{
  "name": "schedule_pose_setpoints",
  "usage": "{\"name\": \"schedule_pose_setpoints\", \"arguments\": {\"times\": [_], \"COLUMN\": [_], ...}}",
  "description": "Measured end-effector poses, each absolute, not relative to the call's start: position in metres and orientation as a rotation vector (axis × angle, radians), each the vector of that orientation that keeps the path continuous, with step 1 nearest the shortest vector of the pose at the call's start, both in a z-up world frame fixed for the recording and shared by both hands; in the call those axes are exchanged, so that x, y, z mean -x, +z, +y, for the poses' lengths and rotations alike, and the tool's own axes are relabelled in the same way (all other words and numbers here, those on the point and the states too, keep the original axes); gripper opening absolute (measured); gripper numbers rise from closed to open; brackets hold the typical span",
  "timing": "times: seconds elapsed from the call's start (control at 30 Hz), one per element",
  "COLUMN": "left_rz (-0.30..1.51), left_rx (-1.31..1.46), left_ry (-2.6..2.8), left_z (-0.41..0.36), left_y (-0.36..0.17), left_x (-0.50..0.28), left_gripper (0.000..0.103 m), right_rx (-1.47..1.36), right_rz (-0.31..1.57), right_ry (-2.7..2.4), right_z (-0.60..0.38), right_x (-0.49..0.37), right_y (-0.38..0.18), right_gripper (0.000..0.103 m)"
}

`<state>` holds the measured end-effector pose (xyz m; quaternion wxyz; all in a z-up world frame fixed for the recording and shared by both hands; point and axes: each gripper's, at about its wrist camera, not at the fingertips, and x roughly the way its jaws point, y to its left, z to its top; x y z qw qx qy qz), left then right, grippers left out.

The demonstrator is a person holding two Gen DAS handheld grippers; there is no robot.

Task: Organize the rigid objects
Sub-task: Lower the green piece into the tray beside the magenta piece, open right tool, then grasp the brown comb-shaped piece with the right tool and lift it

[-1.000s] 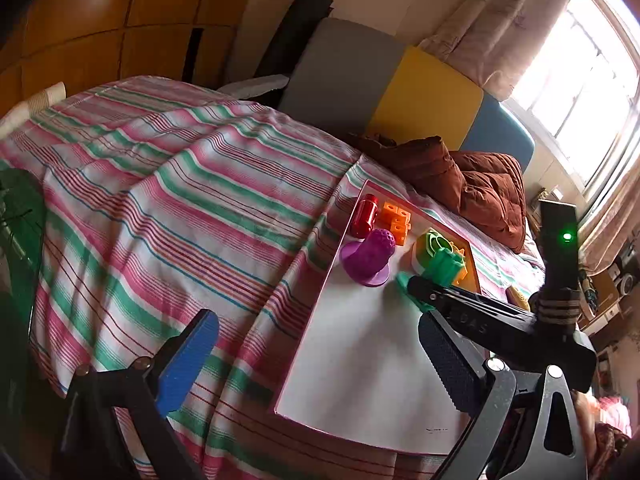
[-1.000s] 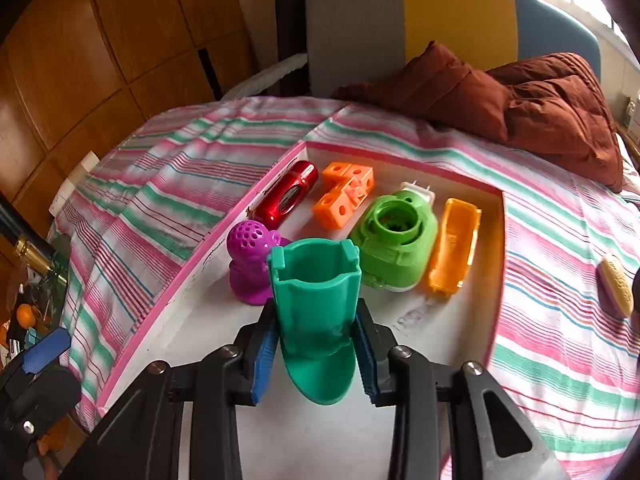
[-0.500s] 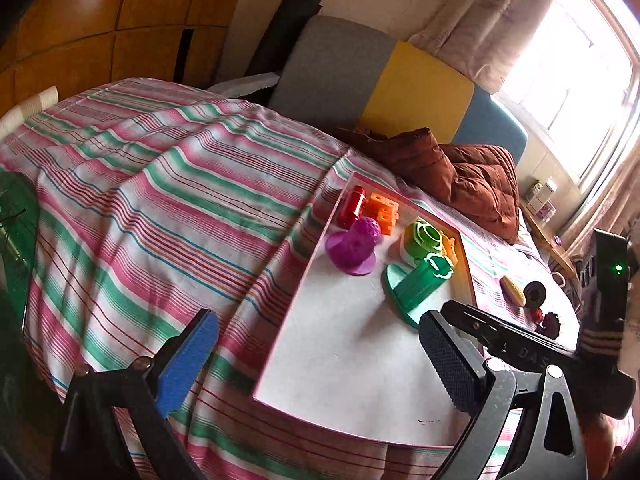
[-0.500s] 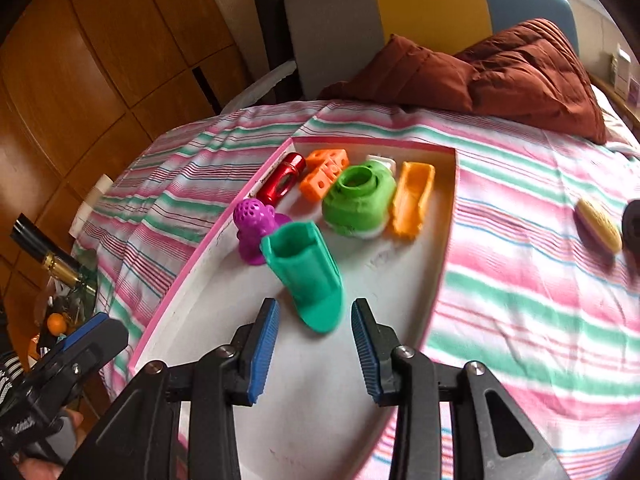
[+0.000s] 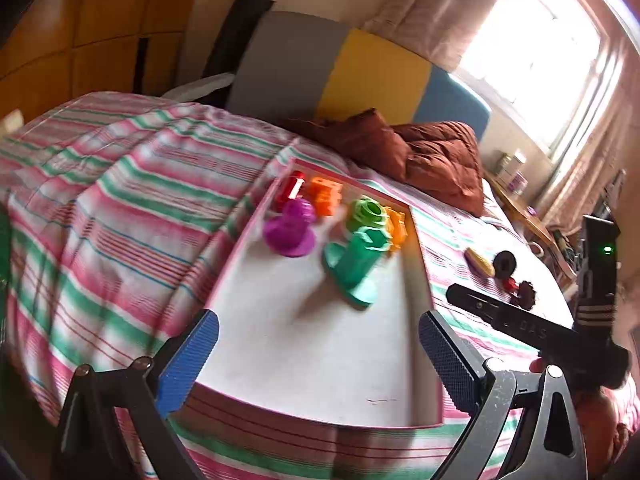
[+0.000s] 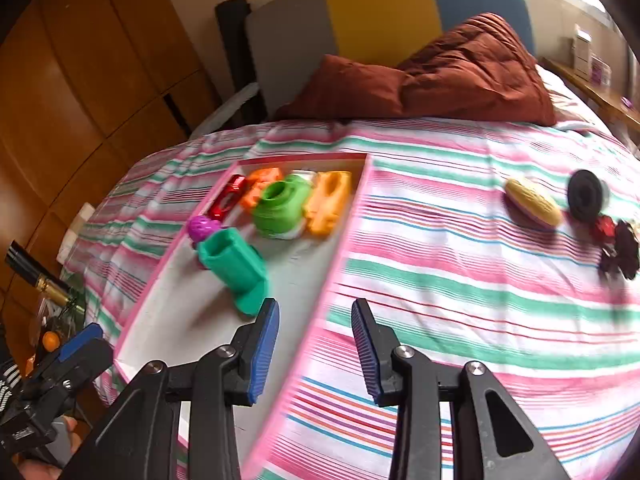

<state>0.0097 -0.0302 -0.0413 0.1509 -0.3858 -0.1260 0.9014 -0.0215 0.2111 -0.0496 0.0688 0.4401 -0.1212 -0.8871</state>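
Observation:
A white tray with a pink rim point(image 5: 312, 364) point(image 6: 348, 224) lies on the striped bed. In it are a teal holder point(image 5: 356, 264) point(image 6: 236, 268), a purple piece point(image 5: 290, 228) point(image 6: 204, 228), a red cylinder point(image 5: 290, 190) point(image 6: 226, 200), orange blocks point(image 5: 326, 196) point(image 6: 262, 184), a green ring piece point(image 5: 366, 212) point(image 6: 282, 210) and an orange trough point(image 6: 330, 202). My left gripper point(image 5: 318, 360) is open and empty over the tray's near end. My right gripper point(image 6: 314, 354) is open and empty, over the tray's right rim, behind the teal holder.
On the bedspread right of the tray lie a yellow-and-pink oval piece point(image 6: 532, 202) point(image 5: 478, 262), a black disc point(image 6: 586, 196) point(image 5: 504, 264), a small red piece point(image 6: 604, 228) and a dark jagged piece point(image 6: 622, 252). Brown pillows point(image 6: 440, 76) lie at the headboard.
My right gripper let go of the teal holder in the tray, then drew back and swung right toward the loose pieces. The left gripper's view shifted slightly; it stayed open.

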Motion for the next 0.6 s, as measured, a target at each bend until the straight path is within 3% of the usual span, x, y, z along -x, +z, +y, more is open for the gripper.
{"name": "schedule_pose_setpoints", "arguments": {"times": [0.6], "left_rz": [-0.137], "left_rx": [1.062], "left_ry": [2.333], "left_z": [0.082], "left_y": [-0.018], "left_x": [-0.022], "left_gripper": [0.103], "right_rx": [-1.419], "right_rz": [-0.366], "right_ry": [-2.927], "right_z": [0.331], "right_x": [-0.022], "right_y": [-0.074], "right_gripper": [0.041]}}
